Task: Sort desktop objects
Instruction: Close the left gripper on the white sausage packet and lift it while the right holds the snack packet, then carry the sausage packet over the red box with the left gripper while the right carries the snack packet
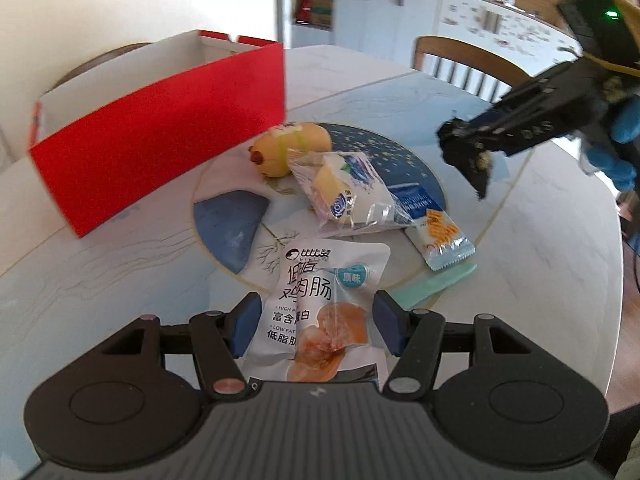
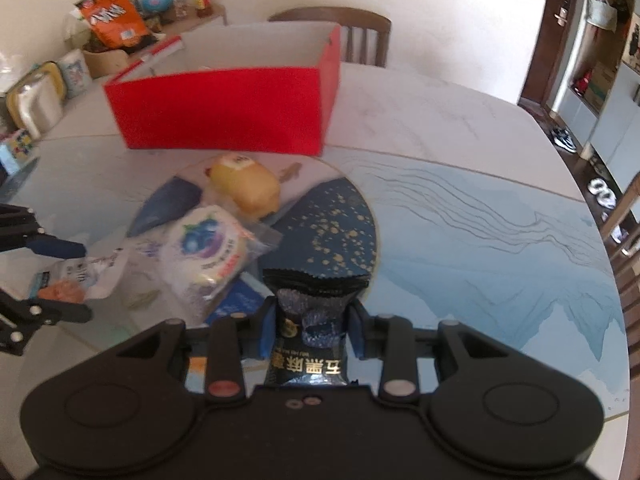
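My left gripper (image 1: 318, 326) is shut on a white sausage packet (image 1: 320, 280) with an orange picture, lifted over the round table (image 1: 120, 280). My right gripper (image 2: 312, 336) is shut on a black snack packet (image 2: 316, 292), whose top sticks out past the blue pads (image 2: 266, 336). An open red box (image 2: 224, 108) stands at the far side of the table. In front of it lie a yellow bun (image 2: 248, 184), a blueberry pastry packet (image 2: 208, 248) and a cracker packet (image 1: 444, 240). The right gripper (image 1: 472, 164) also shows in the left wrist view, at the right, above the table.
Wooden chairs (image 2: 360, 28) stand behind the box and at the table's right edge (image 2: 592, 220). An orange bag (image 2: 112, 12), a lunch box (image 2: 36, 100) and small items crowd the far left. A pale green sheet (image 1: 432, 284) lies under the cracker packet.
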